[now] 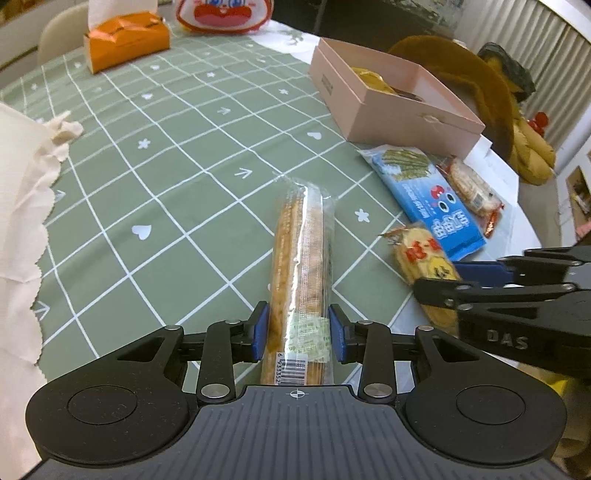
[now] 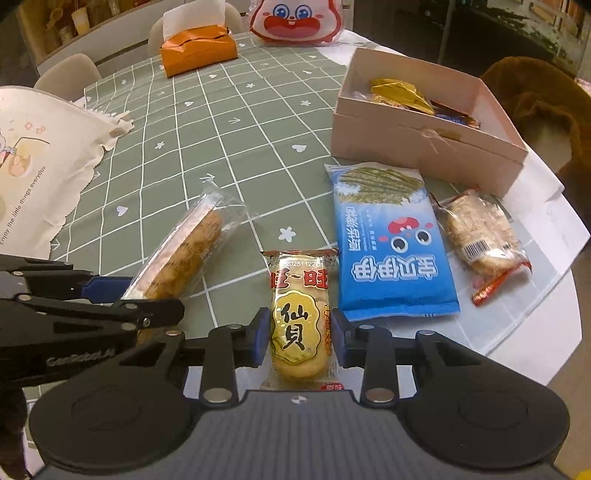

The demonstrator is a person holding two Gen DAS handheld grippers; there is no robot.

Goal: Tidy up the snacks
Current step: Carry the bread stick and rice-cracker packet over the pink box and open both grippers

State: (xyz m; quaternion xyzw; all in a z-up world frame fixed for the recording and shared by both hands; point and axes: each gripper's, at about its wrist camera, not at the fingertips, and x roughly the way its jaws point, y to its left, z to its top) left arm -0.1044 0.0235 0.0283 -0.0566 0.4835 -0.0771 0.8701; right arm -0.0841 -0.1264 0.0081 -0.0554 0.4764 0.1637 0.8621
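Observation:
A long clear-wrapped biscuit pack [image 1: 299,266] lies on the green checked tablecloth [image 1: 177,155]. My left gripper [image 1: 298,332] is shut on its near, barcoded end, both blue pads against the wrapper. To its right, my right gripper [image 2: 299,338] is shut on a small yellow-and-red rice cracker pack [image 2: 299,325]. In the right wrist view the left gripper [image 2: 155,295] enters from the left, holding the biscuit pack [image 2: 184,251]. In the left wrist view the right gripper [image 1: 437,277] reaches in from the right over the cracker pack [image 1: 421,258]. An open pink box [image 2: 424,147] with gold-wrapped snacks [image 2: 402,94] stands at the back right.
A blue seaweed snack pack [image 2: 391,251] and a clear cracker pack [image 2: 480,236] lie between the pink box and the table's curved right edge [image 2: 569,280]. An orange tissue box [image 2: 199,51] and a cartoon bag [image 2: 299,22] sit at the far side. A cream cloth bag [image 2: 37,155] lies at the left.

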